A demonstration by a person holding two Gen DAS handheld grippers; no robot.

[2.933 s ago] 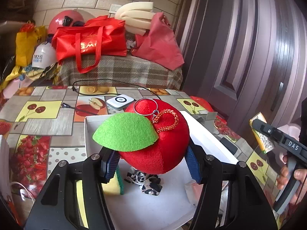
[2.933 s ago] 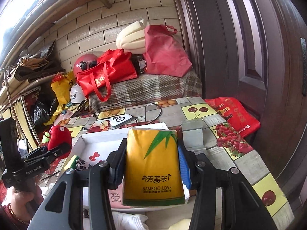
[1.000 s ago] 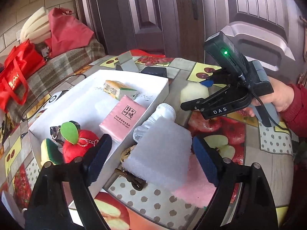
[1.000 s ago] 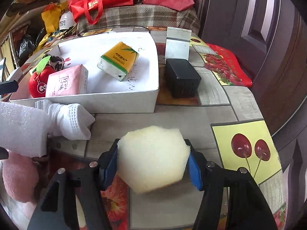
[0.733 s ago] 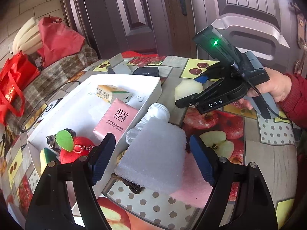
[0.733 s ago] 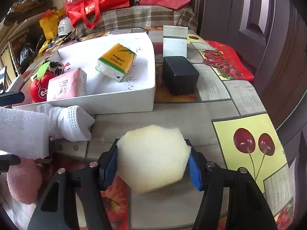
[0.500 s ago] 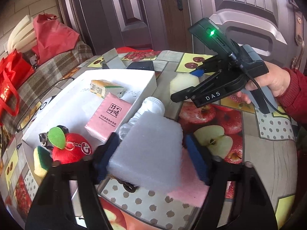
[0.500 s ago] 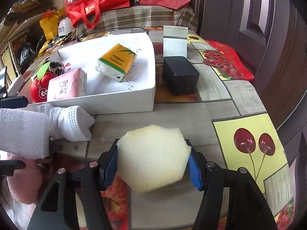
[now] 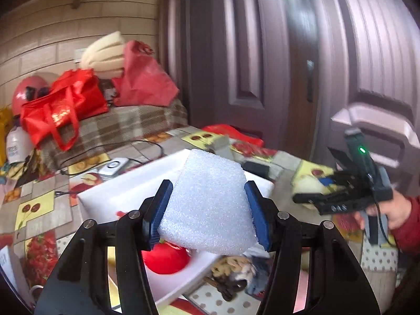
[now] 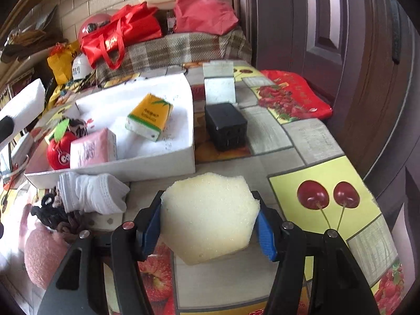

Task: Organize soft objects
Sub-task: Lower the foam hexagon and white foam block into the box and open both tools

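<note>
My left gripper [image 9: 208, 216] is shut on a white foam block [image 9: 210, 204] and holds it up over the near edge of the white box [image 9: 126, 197]. The block also shows at the left edge of the right wrist view [image 10: 23, 102]. My right gripper [image 10: 208, 225] is shut on a pale yellow sponge [image 10: 208, 218], just above the table in front of the box [image 10: 157, 168]. In the box lie a red apple plush [image 10: 59, 148], a pink tissue pack [image 10: 92, 148] and a yellow tissue pack [image 10: 149, 115].
White socks [image 10: 92, 193], dark hair ties [image 10: 57, 216] and a pink fluffy item [image 10: 42, 252] lie on the table by the box's front. A black box [image 10: 225, 126] stands to its right. Red bags [image 10: 123, 31] sit on the bench behind. A door [image 10: 341, 39] is at right.
My left gripper has shut on the white foam block and lifted it off the table toward the box. My right gripper has raised the yellow sponge slightly and still holds it.
</note>
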